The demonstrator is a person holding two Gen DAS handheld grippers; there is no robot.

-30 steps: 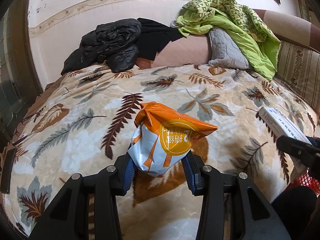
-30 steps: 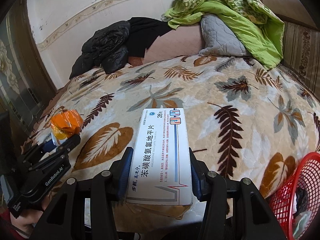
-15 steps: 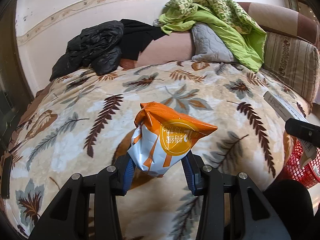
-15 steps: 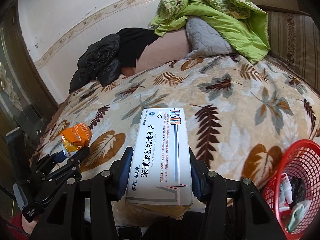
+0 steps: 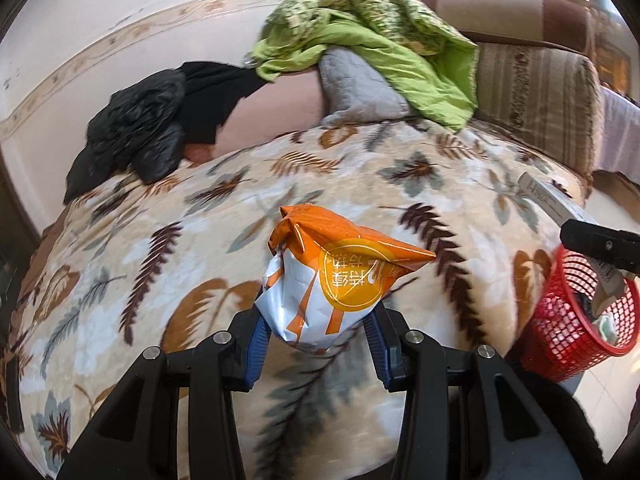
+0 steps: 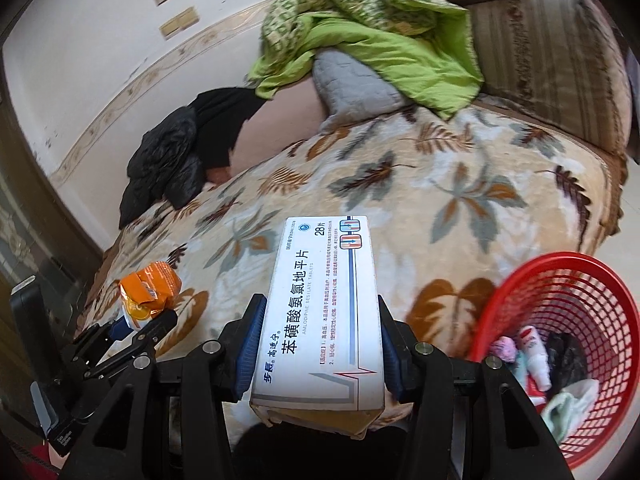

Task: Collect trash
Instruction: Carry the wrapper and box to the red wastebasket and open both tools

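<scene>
My left gripper [image 5: 316, 330] is shut on a crumpled orange and white snack bag [image 5: 340, 276], held above the leaf-patterned bedspread [image 5: 168, 248]. My right gripper [image 6: 318, 340] is shut on a white medicine box [image 6: 324, 312] with blue print. In the right wrist view the left gripper [image 6: 132, 322] with the snack bag [image 6: 150, 290] appears at the lower left. In the left wrist view the medicine box [image 5: 554, 200] and a finger of the right gripper show at the right edge, above the red mesh basket [image 5: 560, 332]. The same red basket [image 6: 560, 312] stands on the floor at the lower right.
The basket holds several bits of trash, among them a small white bottle [image 6: 534, 350]. At the bed's head lie a black jacket [image 5: 136, 128], a green blanket [image 5: 376, 48] and a grey pillow [image 5: 356, 88]. A striped cushion [image 5: 540, 96] lines the right side.
Both grippers have swung to the right across the bed with their loads and rolled somewhat. The red basket has come further into both views.
</scene>
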